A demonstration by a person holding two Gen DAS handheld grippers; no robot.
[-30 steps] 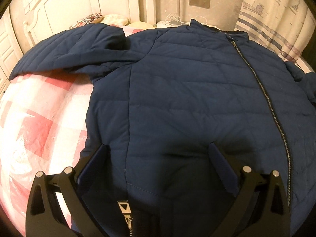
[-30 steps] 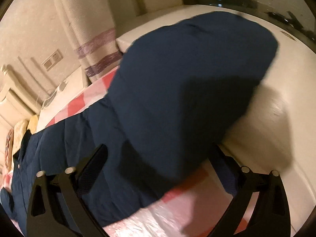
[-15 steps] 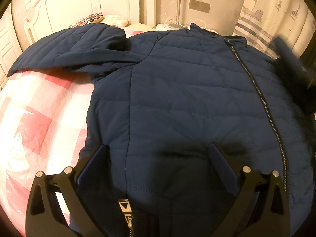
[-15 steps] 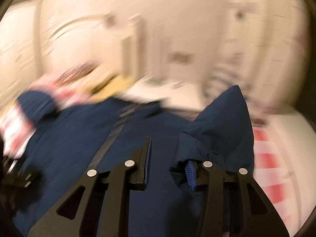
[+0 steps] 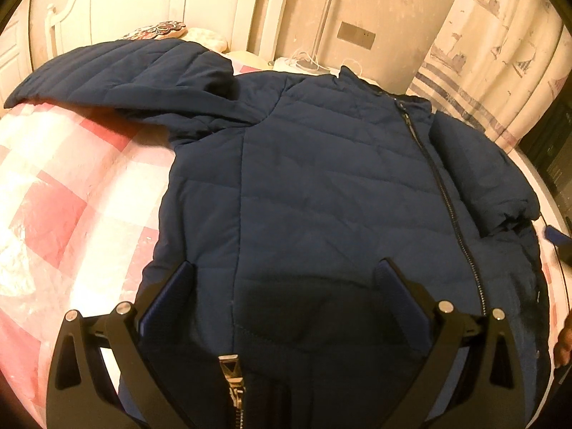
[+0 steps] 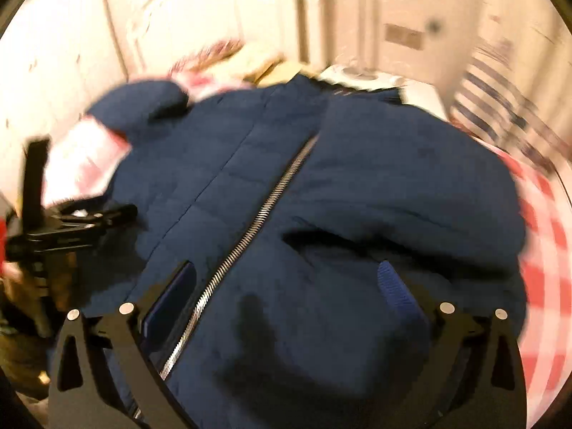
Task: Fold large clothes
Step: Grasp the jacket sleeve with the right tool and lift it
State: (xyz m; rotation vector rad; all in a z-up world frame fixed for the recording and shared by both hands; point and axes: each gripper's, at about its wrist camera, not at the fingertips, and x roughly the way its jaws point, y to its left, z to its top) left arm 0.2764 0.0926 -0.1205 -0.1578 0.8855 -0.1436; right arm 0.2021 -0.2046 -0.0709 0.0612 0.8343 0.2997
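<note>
A navy quilted jacket (image 5: 304, 186) lies front up on a pink and white checked bed cover (image 5: 64, 193), its zipper (image 5: 447, 193) closed. One sleeve (image 5: 118, 75) stretches out to the left. The other sleeve (image 5: 475, 168) lies folded over the chest beside the zipper. My left gripper (image 5: 286, 268) hovers open over the hem, holding nothing. The right wrist view is blurred: my right gripper (image 6: 287, 268) stands wide over the jacket (image 6: 321, 196) just below the folded sleeve (image 6: 411, 164), its jaws opening with only flat fabric under them. The left gripper (image 6: 53, 228) shows at that view's left edge.
A white headboard (image 5: 200, 3) and pillows (image 5: 161, 30) stand at the far end of the bed. A nightstand with cables (image 5: 307, 64) sits by the wall, a striped curtain (image 5: 482, 57) to its right. Dark furniture (image 5: 550, 150) borders the bed's right side.
My right gripper swung from the bed's right edge in over the jacket with the sleeve, laid it across the front and let go. The left gripper barely moved.
</note>
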